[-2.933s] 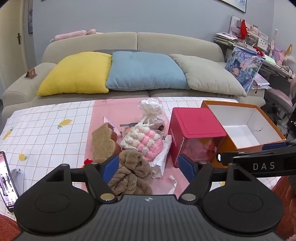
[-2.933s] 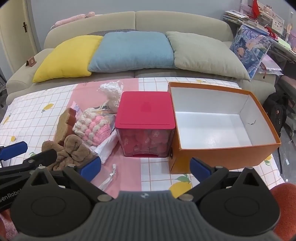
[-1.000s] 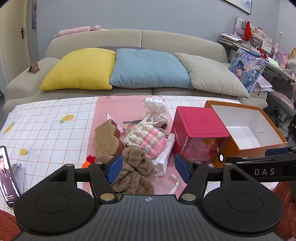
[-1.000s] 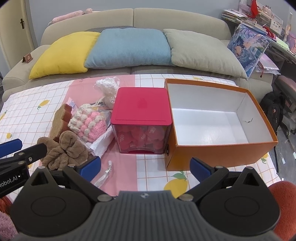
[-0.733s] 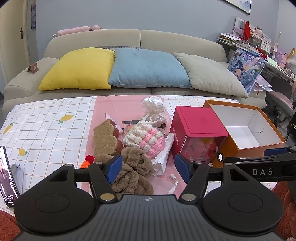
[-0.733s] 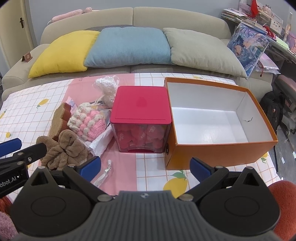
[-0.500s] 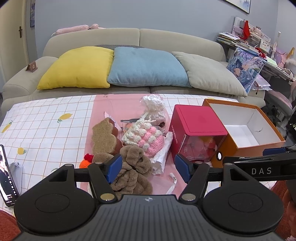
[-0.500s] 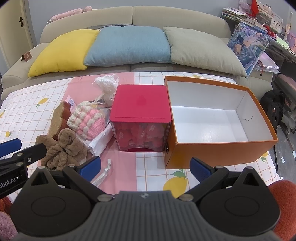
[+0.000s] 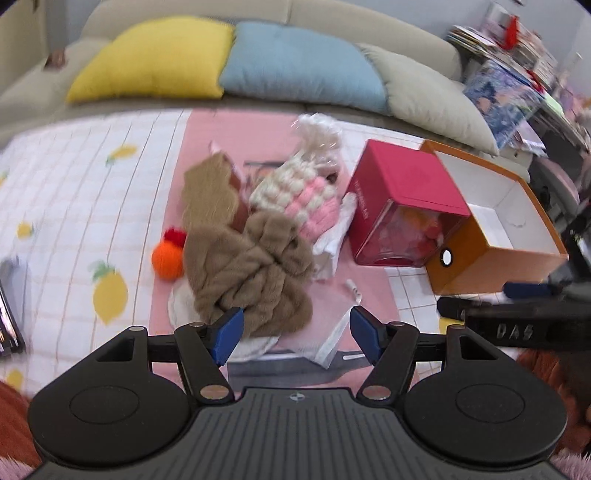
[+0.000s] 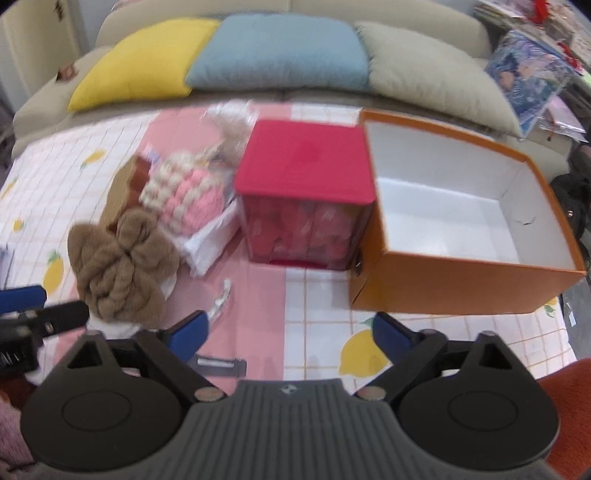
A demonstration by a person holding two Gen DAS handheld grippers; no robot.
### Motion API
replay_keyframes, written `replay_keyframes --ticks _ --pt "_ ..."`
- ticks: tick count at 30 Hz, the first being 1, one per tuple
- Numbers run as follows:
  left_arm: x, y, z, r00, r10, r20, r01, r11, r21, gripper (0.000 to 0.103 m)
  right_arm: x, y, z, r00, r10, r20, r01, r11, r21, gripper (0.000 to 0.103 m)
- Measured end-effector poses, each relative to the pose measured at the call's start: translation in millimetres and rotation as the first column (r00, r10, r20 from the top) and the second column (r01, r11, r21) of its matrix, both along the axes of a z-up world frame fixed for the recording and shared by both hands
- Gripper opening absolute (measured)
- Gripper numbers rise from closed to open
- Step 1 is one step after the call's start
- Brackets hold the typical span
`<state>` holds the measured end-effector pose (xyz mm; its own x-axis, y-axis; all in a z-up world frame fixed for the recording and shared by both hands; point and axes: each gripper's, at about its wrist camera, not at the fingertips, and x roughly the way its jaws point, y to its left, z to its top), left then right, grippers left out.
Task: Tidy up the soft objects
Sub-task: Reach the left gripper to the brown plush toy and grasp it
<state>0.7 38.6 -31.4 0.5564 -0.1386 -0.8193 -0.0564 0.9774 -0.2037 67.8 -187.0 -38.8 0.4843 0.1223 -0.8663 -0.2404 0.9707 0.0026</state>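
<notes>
Left claw (image 9: 295,328) is gaping, unclenched, above the fluffy brown knotted plush (image 9: 255,269); right claw (image 10: 290,332), empty, has been narrowing. Both are hovering over a lemon-print tablecloth (image 9: 74,206) fronting a cushioned sofa (image 10: 236,11).

A heap of soft things sits left of the red-lidded box (image 9: 408,201), all on the pink strip of the cloth. Nearest the camera, a brown fluffy knot (image 9: 255,273), bunched and twisted, lies well left of the box. Tucked against its left side is a small orange pom-pom (image 9: 168,260) with a red tuft. Behind the knot, a pink and cream knitted piece (image 9: 301,195) rests just beside the box, on white wrapping. A tan flat plush (image 9: 207,192) lies left of the knitted piece. Farthest back, a white lacy bundle (image 9: 319,129) in clear wrap.
</notes>
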Motion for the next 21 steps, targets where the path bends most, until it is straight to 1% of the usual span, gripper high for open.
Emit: replay_keyframes --ticks 1,3,4,6,8,9,10,15,18,21 --pt "1 5 -2 1.0 0.016 -0.008 -0.016 1.0 -0.012 0.078 1 3 -5 1.0 0.015 -0.018 -0.015 1.0 0.001 0.084" --pt "5 12 -6 0.999 0.044 -0.015 -0.044 0.999 -0.006 0.078 2 6 -11 0.998 0.035 -0.043 -0.035 0.999 0.008 0.085" --pt "7 15 -9 0.999 0.047 -0.013 -0.046 0.999 0.011 0.078 2 9 -14 0.998 0.046 -0.049 -0.046 0.999 0.006 0.084" --pt "13 18 -15 0.999 0.033 0.005 -0.034 0.998 0.05 0.083 4 15 -18 0.996 0.075 -0.051 -0.075 0.997 0.0 0.083" --pt "22 24 -23 1.0 0.024 0.013 -0.024 0.997 0.07 0.084 8 21 -22 0.993 0.11 -0.044 -0.109 0.994 0.01 0.079" --pt "27 28 -27 1.0 0.022 0.011 -0.023 0.997 0.07 0.084 11 25 -23 0.992 0.124 -0.038 -0.124 0.992 0.014 0.074" --pt "31 32 -31 1.0 0.025 0.011 -0.025 0.998 0.064 0.084 14 28 -23 0.99 0.135 -0.029 -0.135 0.991 0.016 0.067" --pt "48 49 -46 0.999 0.033 0.029 -0.033 0.999 0.007 0.086 31 48 -27 0.982 0.19 -0.004 -0.189 0.98 0.069 0.057" --pt "56 54 -54 0.999 0.026 0.029 -0.026 1.0 -0.015 0.087 40 64 -34 0.976 0.219 -0.025 -0.215 0.972 0.096 0.051" --pt "61 56 -61 0.999 0.024 0.031 -0.023 0.999 -0.037 0.088 45 79 -46 0.966 0.253 -0.053 -0.247 0.964 0.097 0.045"
